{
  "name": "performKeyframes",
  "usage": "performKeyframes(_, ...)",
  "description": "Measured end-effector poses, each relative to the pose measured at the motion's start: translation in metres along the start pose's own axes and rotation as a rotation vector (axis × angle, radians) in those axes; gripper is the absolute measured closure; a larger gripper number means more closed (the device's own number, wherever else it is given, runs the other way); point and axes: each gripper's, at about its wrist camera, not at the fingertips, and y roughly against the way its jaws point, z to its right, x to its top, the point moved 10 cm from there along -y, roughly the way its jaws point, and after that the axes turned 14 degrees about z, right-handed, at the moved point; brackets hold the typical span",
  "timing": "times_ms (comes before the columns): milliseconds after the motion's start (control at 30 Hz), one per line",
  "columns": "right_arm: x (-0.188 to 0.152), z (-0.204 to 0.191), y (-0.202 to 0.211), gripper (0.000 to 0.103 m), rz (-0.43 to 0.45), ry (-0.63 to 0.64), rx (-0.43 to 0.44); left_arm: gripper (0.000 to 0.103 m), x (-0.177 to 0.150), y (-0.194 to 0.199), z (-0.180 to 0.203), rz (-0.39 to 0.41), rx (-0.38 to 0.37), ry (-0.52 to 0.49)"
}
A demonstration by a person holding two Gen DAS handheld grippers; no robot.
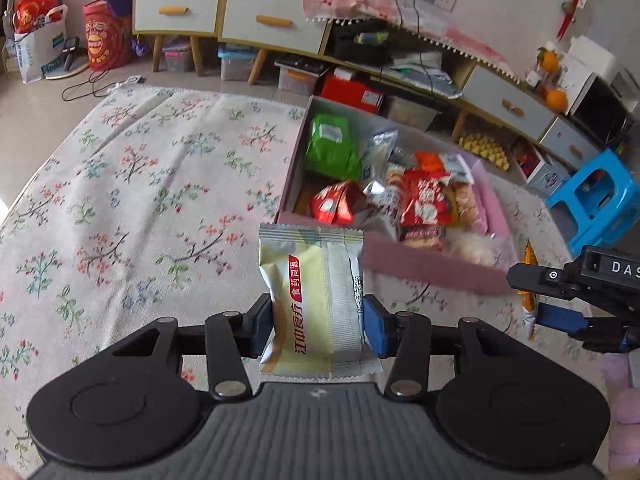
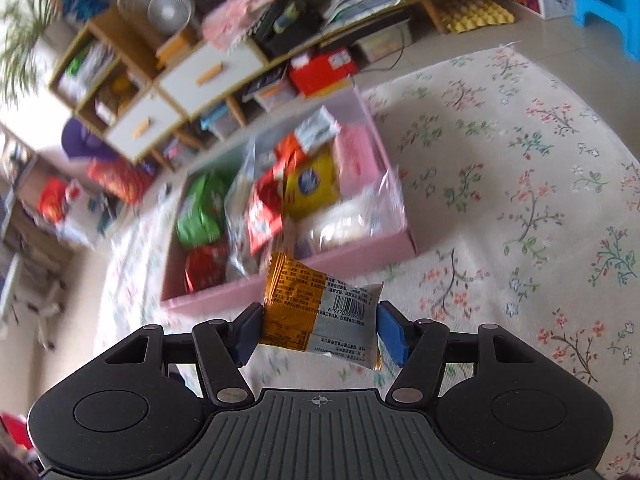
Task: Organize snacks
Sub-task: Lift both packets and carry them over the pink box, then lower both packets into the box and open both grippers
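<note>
Left wrist view: we see the left hand-held gripper (image 1: 318, 322) part closed, pads pressing both sides of a pale yellow snack pack (image 1: 316, 300), pack upright w/ its top seal up.
Right wrist view: right hand-held gripper (image 2: 318, 332) part closed on an orange-and-white snack pack (image 2: 320, 312), barcode side facing cam, pack tilted.
Why held so: we judge both packs are pinched across their short width and kept off the floral cloth (image 1: 140, 184) so they can be carried over the box wall and dropped in.
Container: pink box (image 2: 296, 276), open top, sits on the cloth just ahead of both grippers.
Contents: green pack (image 1: 330, 148) at far left corner, red packs (image 1: 424, 200), yellow pack (image 2: 310, 184), silver/clear wrappers, biscuits; piled loose, not sorted, approx full at the right half.
Free space: near-left part of box looks least crowded, imo best drop spot.
Surroundings: blue stool (image 1: 596, 200) and low cabinets (image 1: 272, 20) behind, not in play.
</note>
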Motion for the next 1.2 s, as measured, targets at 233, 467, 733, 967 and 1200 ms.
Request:
performKeyframes(233, 0.022, -0.002, -0.021, 0.041, 0.083, -0.087, 0.05, 0.059, 0.035, -0.027, 0.022, 0.049, -0.041, -0.004)
performKeyframes(467, 0.037, -0.002, -0.045, 0.041, 0.142, -0.116, 0.078, 0.059, 0.037, -0.065, 0.041, 0.082, -0.101, -0.043)
performKeyframes(733, 0.046, 0.007, -0.064, 0.041, 0.176, -0.147, 0.083, 0.059, 0.039, -0.084, 0.045, 0.113, -0.109, -0.075)
performKeyframes(967, 0.046, 0.012, -0.068, 0.039, 0.188, -0.134, 0.076, 0.058, 0.04, -0.085, 0.05, 0.135, -0.091, -0.138)
performKeyframes(1200, 0.048, 0.013, -0.065, 0.023, 0.191, -0.161, 0.095, 0.039, 0.041, -0.081, 0.051, 0.163, -0.068, -0.184)
